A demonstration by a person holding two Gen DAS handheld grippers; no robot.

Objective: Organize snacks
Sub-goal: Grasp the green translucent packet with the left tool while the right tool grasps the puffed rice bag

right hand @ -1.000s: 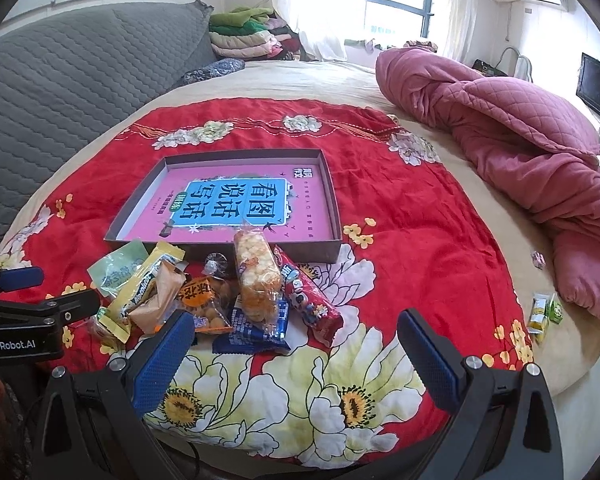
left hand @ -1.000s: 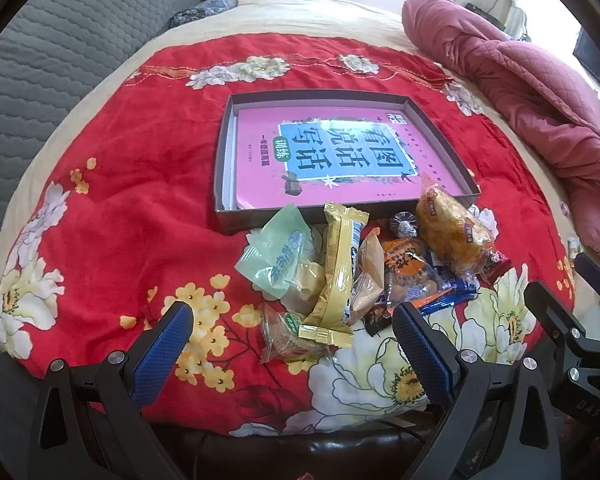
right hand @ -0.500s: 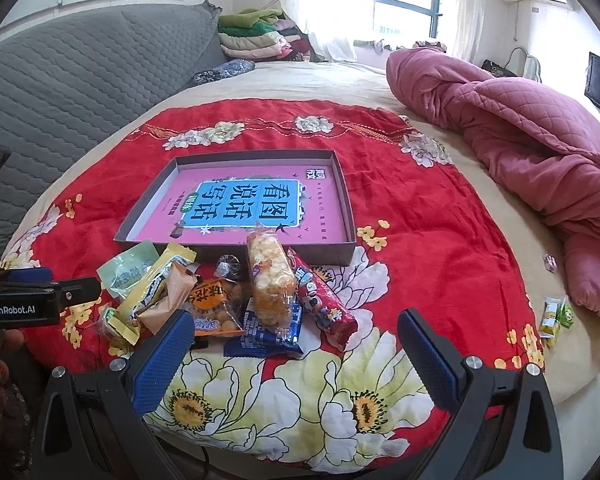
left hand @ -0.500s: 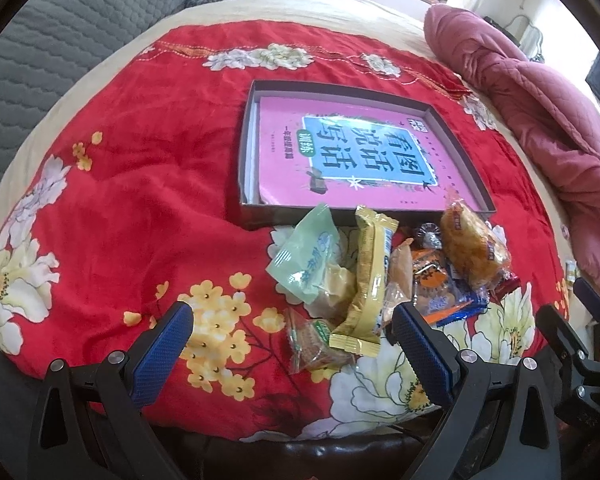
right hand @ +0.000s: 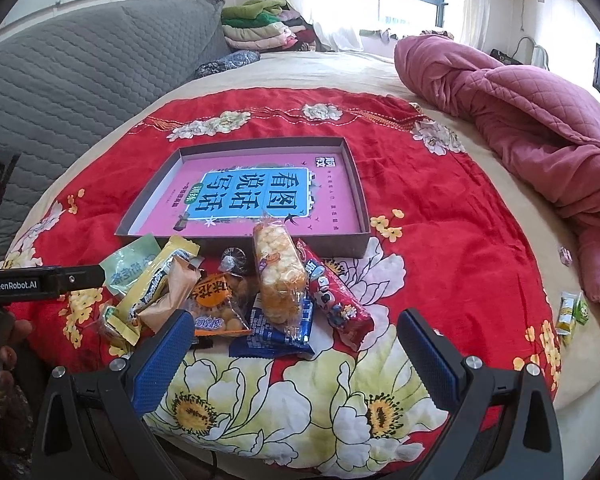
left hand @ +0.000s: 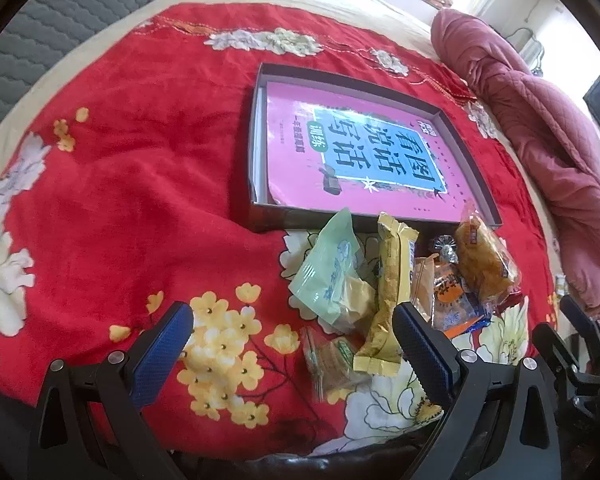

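Observation:
A pile of wrapped snacks lies on the red flowered cloth just in front of a shallow dark box (left hand: 260,216) (right hand: 356,184) holding a pink book. The pile includes a pale green packet (left hand: 328,272) (right hand: 132,260), a long yellow bar (left hand: 390,288) (right hand: 152,284), a clear bag of golden puffs (left hand: 484,260) (right hand: 278,268), an orange packet (right hand: 216,304), a blue packet (right hand: 272,332) and a red tube (right hand: 340,304). My left gripper (left hand: 292,344) is open and empty, just short of the pile's near left end. My right gripper (right hand: 296,344) is open and empty, near the pile's front.
A rumpled pink quilt (right hand: 540,120) lies at the right of the bed. A grey quilted headboard (right hand: 80,80) stands at the left. Two small green-yellow packets (right hand: 572,308) lie near the bed's right edge. Folded clothes (right hand: 260,28) are stacked at the back.
My left gripper has swung left and moved closer, so the snacks and box sit further right in its view. My right gripper has edged forward towards the pile. Both stay open.

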